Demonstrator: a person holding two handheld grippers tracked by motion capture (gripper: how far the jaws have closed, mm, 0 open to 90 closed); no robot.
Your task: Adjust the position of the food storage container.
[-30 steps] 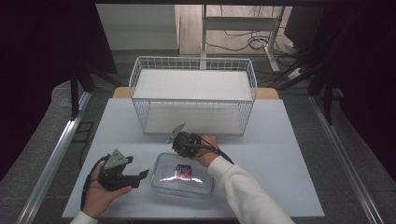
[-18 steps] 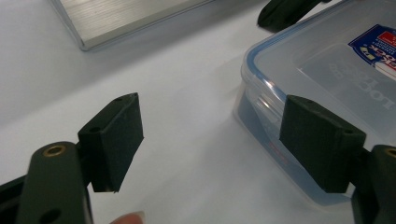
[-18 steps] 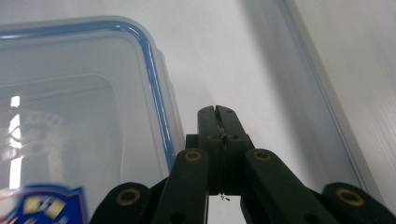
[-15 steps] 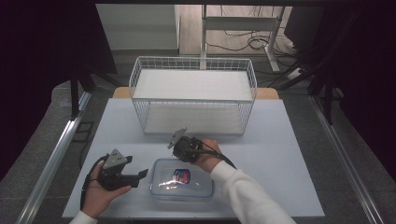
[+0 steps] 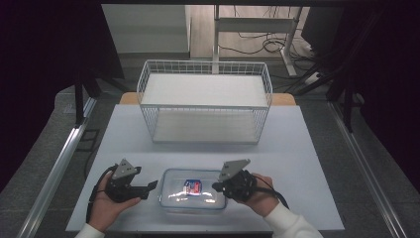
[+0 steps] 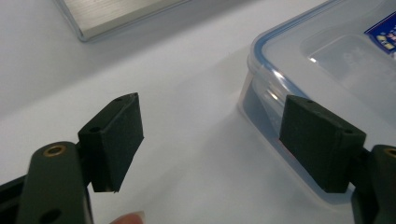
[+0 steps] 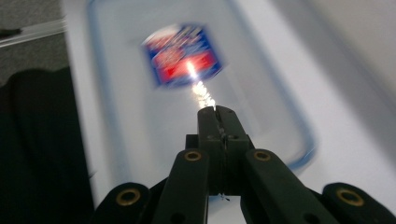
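Left tongs (image 5: 150, 187) released, jaws spread, sitting at the left end of the box (image 5: 193, 190); in the left gripper view one pad (image 6: 322, 140) is right against the box's side wall, the other pad is out over bare tabletop (image 5: 307, 148). Not squeezing anything. Right tongs (image 5: 216, 187) clenched on nothing, tips pointing over the right end of the lid (image 7: 187, 93).

Box sits at the near edge of the tabletop, centred, between my two hands. Wire basket (image 5: 205, 101) is well beyond it, on the far side, nothing in it that I can see.

Handling, my read: clear plastic food box with a blue-rimmed snap lid and a label (image 5: 191, 187) on top. Looks empty or nearly so, so light. Walls stiff but slick and glossy; pads could slide if I pinch a flat face. Lid centre will flex, so no pressing there.

Best hold, I think: pinch the rim or a lid flap at each short end, one tongs per end, and lift level. The box looks too wide for one pair to span, and a single-end grab would tip it. Right tongs need to open first.
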